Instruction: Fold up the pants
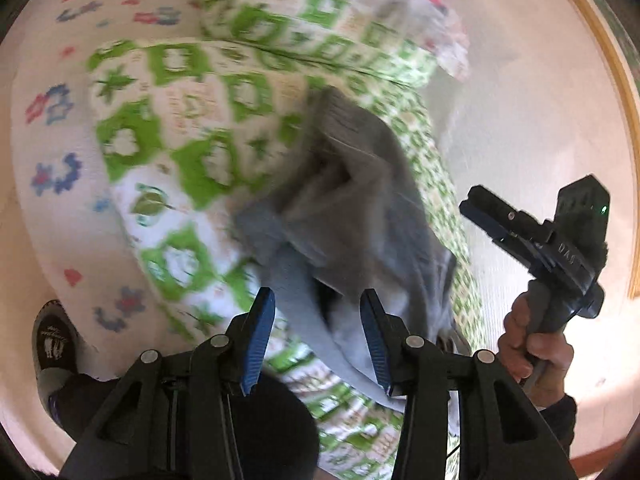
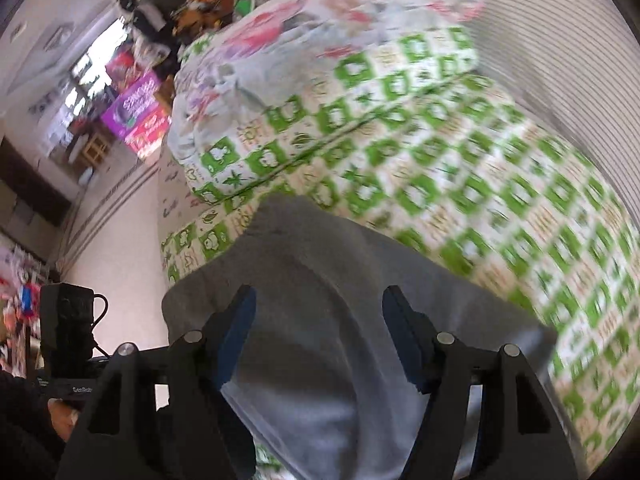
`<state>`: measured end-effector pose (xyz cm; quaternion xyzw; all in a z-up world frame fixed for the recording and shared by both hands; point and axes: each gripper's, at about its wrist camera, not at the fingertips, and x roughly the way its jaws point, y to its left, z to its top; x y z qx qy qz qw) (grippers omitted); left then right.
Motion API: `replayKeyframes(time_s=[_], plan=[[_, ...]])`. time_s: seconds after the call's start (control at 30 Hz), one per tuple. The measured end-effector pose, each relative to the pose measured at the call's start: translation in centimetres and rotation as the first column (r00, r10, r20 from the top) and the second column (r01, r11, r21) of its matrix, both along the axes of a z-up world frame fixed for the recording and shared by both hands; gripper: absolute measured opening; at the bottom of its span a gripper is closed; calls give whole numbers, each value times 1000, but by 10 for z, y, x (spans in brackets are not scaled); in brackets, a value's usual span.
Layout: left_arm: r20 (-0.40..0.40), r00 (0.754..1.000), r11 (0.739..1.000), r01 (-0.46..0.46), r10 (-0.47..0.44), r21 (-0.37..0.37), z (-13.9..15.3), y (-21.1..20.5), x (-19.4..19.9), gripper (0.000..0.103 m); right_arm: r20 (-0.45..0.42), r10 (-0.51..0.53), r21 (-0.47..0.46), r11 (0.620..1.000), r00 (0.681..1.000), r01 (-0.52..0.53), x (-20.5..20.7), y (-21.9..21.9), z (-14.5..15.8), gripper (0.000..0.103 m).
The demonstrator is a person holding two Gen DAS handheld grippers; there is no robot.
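Two blue-padded black fingers of the left hand-held gripper stood parted in the left wrist view, above the crumpled grey fabric pants, which lay in a loose heap on the green-and-white patterned quilt; nothing was pinched between the pads. That view alone showed the right hand-held gripper from outside, raised at the right in a person's hand, and a dark slipper on the floor at lower left. In the right wrist view, the right hand-held gripper had its fingers spread wide over a smoother spread of the pants, gripping nothing. Only here appeared a cluttered room corner with a purple box and the striped wall.
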<state>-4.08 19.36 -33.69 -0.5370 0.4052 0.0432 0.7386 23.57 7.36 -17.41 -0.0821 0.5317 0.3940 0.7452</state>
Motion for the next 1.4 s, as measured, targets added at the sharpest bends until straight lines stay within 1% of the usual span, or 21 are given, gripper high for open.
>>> replayKeyframes(time_s=[0.03,0.13,0.2,0.3,0.4,0.47,0.53,0.6,0.63,0.67,0.7,0.73,0.77,0.8,0.87,0.9,0.97,1.07,1.23,1.37,1.4], plan=[[-1,1000,1000,-12,12,-18,-2,3,0,55,-7,23,-15,1000,1000,-23,5,14,-3,68],[-7,999,998,-37,36,-43,-5,5,3,63,-30,76,-52,996,997,-78,15,41,-8,68],[-10,999,998,-42,42,-49,-9,15,3,65,-34,113,-82,990,993,-115,24,61,-9,68],[-21,998,996,-65,64,-65,-18,18,16,66,-37,159,-119,979,987,-163,38,88,-13,68],[-32,997,994,-71,69,-88,-26,21,21,67,-56,210,-148,965,976,-216,46,114,-22,68],[-35,997,992,-73,69,-99,-30,21,26,68,-79,249,-174,950,965,-259,47,132,-34,68],[-34,997,992,-77,74,-95,-36,21,33,74,-105,286,-208,930,952,-303,45,149,-49,68],[-33,996,991,-83,80,-108,-43,21,38,74,-103,308,-258,910,946,-325,42,164,-64,68],[-30,996,990,-87,84,-108,-46,21,40,74,-104,313,-273,904,944,-329,41,168,-70,68],[-22,997,992,-82,80,-100,-45,20,42,72,-94,310,-309,894,946,-324,40,173,-80,65],[-15,997,993,-75,74,-92,-44,20,44,69,-93,302,-333,889,949,-315,39,175,-87,45],[0,998,995,-66,66,-77,-42,19,45,48,-98,292,-335,890,951,-308,38,175,-92,39],[21,999,996,-44,45,-75,-41,18,47,34,-94,277,-321,901,956,-293,37,173,-93,34],[28,999,996,-26,28,-80,-41,18,49,27,-81,267,-304,911,960,-279,35,169,-89,25],[44,999,997,-18,21,-72,-36,17,51,22,-67,225,-252,939,972,-235,36,153,-76,22],[50,999,998,-14,17,-62,-33,16,52,21,-63,195,-212,956,979,-204,37,142,-65,21],[80,997,1000,-1,3,-23,-19,10,54,19,-50,153,-156,975,987,-159,39,122,-46,21],[124,992,999,22,-26,32,5,1,59,18,-24,105,-91,990,994,-107,34,90,-15,21],[200,974,988,78,-104,134,51,-26,66,17,2,31,-8,999,1000,-31,30,40,24,21],[243,955,975,130,-172,179,74,-52,69,17,20,-45,59,997,999,44,21,-9,54,21],[250,949,971,145,-190,188,79,-59,72,17,24,-56,65,996,998,54,24,-17,59,21]])
